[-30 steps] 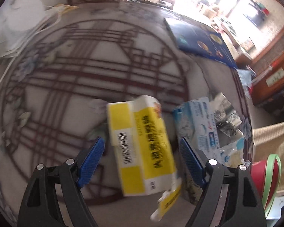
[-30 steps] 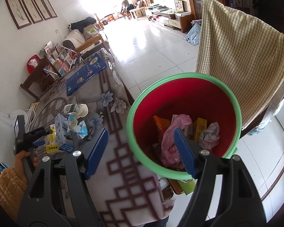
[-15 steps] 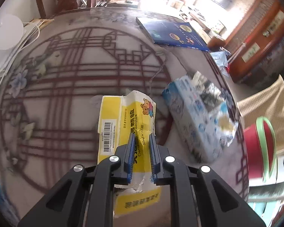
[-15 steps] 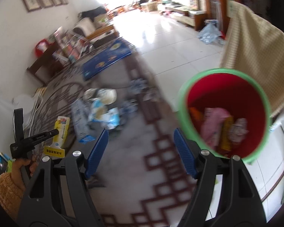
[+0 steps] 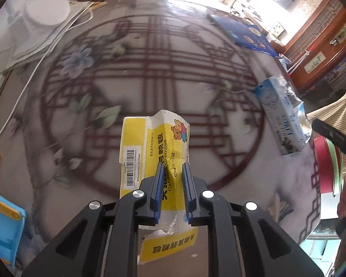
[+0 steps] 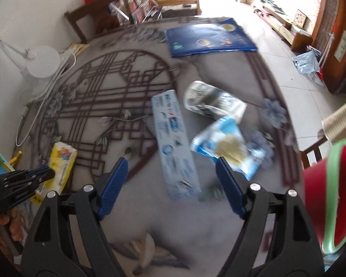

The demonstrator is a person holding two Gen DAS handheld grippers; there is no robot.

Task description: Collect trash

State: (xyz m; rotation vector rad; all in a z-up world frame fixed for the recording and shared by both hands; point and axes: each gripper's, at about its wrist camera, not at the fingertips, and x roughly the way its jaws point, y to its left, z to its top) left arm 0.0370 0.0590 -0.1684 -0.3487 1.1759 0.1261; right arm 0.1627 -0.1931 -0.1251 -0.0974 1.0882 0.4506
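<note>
My left gripper (image 5: 172, 169) is shut on a torn yellow medicine box (image 5: 154, 143) and holds it just above the patterned tablecloth; the box also shows in the right wrist view (image 6: 61, 161). My right gripper (image 6: 173, 173) is open and empty above a long blue-white box (image 6: 173, 143). Beside that box lie a crumpled blue-white wrapper (image 6: 228, 147) and a silvery wrapper (image 6: 213, 102). The red bin with a green rim (image 6: 332, 194) stands off the table's right edge.
A blue book (image 6: 207, 38) lies at the far side of the table. A white lamp base (image 6: 42, 61) with cords sits at the far left. A blue and yellow item (image 5: 2, 226) lies at the near left. A checked cloth (image 5: 334, 115) hangs right.
My left gripper closed on the yellow box and lifted it slightly. My right gripper swung from above the red bin leftward over the table to the blue-white box, still open.
</note>
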